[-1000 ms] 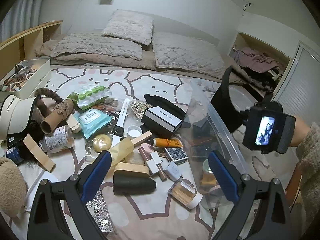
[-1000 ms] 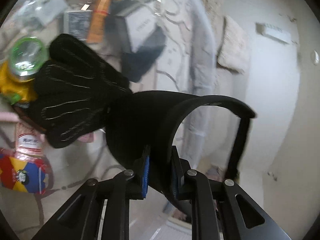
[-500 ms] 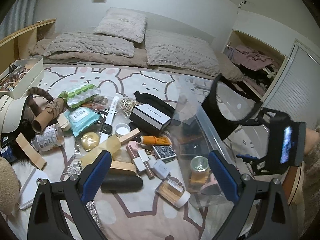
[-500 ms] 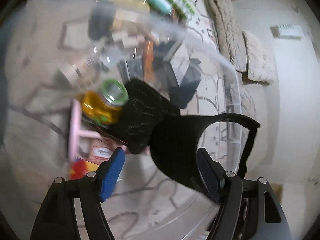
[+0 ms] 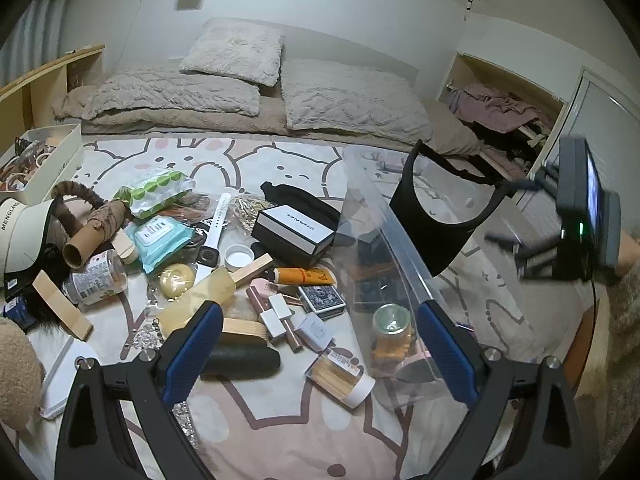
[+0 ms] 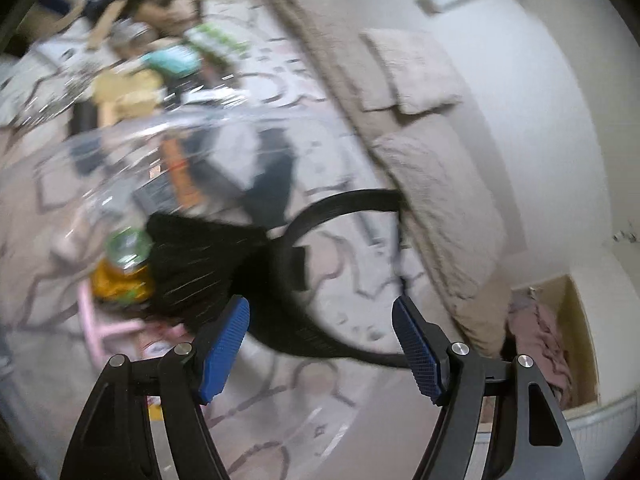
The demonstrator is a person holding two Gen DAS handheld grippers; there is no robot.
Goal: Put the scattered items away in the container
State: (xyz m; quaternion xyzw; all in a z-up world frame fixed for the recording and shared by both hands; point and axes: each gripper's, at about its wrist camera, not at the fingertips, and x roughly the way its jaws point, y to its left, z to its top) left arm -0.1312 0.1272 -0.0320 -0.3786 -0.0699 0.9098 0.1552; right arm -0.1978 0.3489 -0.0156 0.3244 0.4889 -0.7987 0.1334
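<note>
My left gripper (image 5: 320,344) hangs open and empty over the clutter on the bed. Under it lie a black case (image 5: 240,358), a card deck (image 5: 322,296), an orange tube (image 5: 304,276), a toothpick jar (image 5: 340,376) and a black-and-white box (image 5: 294,230). The clear plastic container (image 5: 384,232) stands to the right, and a black visor (image 5: 436,240) leans inside it. My right gripper (image 6: 320,312) is open above that visor (image 6: 280,280), with nothing between its pads. A black glove (image 6: 188,256) and a green-lidded jar (image 6: 128,248) lie in the container.
A white smartwatch (image 5: 212,236), teal wipes (image 5: 160,236), a cardboard tube (image 5: 88,236) and a small jar (image 5: 96,278) lie further left. A white box of hair ties (image 5: 52,152) and a cream visor (image 5: 24,236) sit at the left edge, pillows (image 5: 352,100) behind.
The right gripper opened and let go of the black visor, then rose and rolled away from it. The visor now rests in the container. The left gripper has stayed roughly in place.
</note>
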